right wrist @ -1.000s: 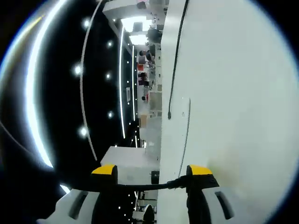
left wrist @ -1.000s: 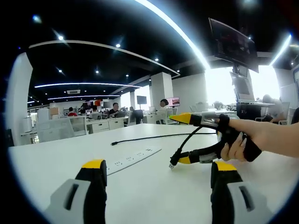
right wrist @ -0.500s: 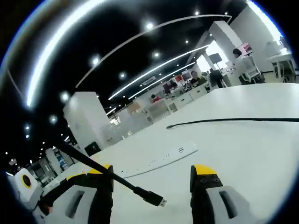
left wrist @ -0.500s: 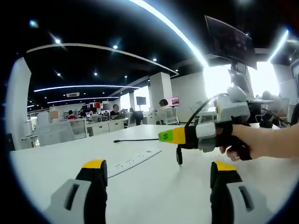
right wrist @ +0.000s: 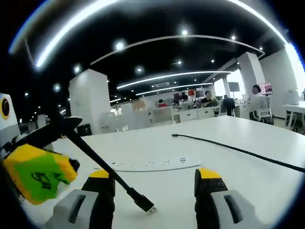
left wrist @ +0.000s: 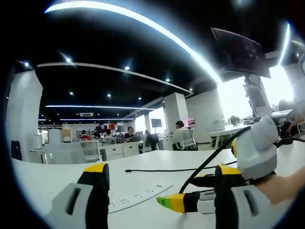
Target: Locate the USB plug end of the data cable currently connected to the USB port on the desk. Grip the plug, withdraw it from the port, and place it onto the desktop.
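Observation:
A black data cable's USB plug [right wrist: 143, 204] hangs low over the white desk [right wrist: 252, 183], between the jaws of my right gripper [right wrist: 155, 177]. Those jaws stand apart and do not pinch it. The cable rises to the upper left past a green-stickered fingertip [right wrist: 35, 174] of the left gripper. Its other stretch [right wrist: 228, 149] lies along the desk. The white power strip [right wrist: 152, 164] lies flat ahead. In the left gripper view my left gripper [left wrist: 162, 180] is open above the strip [left wrist: 138, 194]. The right gripper [left wrist: 183, 193] sits close at lower right, a hand behind it.
A monitor on an arm [left wrist: 238, 45] stands high at the right. Beyond the desk's far edge are rows of office desks, chairs, seated people and white pillars [right wrist: 89, 102]. Bare desk surface [left wrist: 52, 174] stretches left of the strip.
The right gripper has come lower and closer to the left gripper, whose stickered fingertip now shows in the right gripper view. The plug still dangles between the right jaws. Both cameras have shifted.

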